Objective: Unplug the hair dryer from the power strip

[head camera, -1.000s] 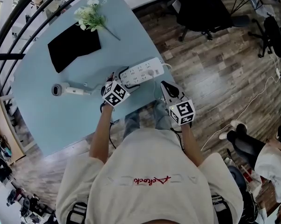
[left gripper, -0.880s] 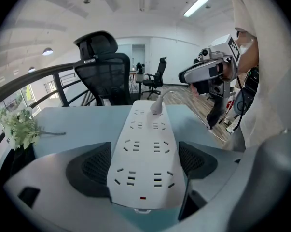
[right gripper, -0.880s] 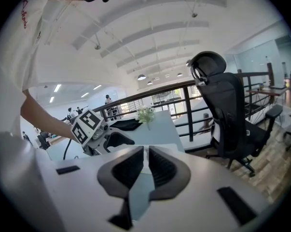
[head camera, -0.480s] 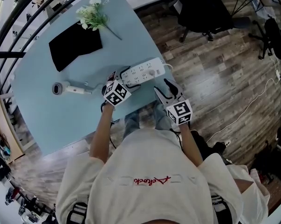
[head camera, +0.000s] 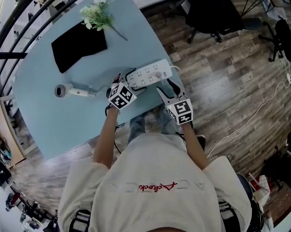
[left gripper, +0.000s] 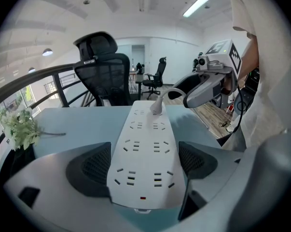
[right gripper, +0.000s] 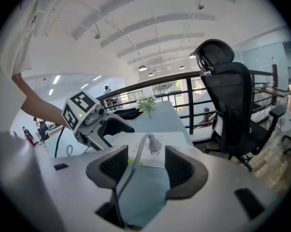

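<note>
One plug [right gripper: 155, 143] just beyond right gripper's [right gripper: 144, 154] opening fingers [right gripper: 184, 167], cord [right gripper: 131, 172] between

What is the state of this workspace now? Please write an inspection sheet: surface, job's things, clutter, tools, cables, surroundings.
Surface: blue table; the person stands at its near edge.
Job's things: white strip near that edge; plug seated in its far end; dryer lying to the left, apart from the strip.
Clutter: black mat and flowers at the far side.
Tools: left tool clamped on the strip's near end; right tool opening, cord between its jaws but not pressed, plug just ahead.
Cables: cord runs from the plug toward the right tool; white cable on the floor.
Surroundings: wood floor, black chair.
</note>
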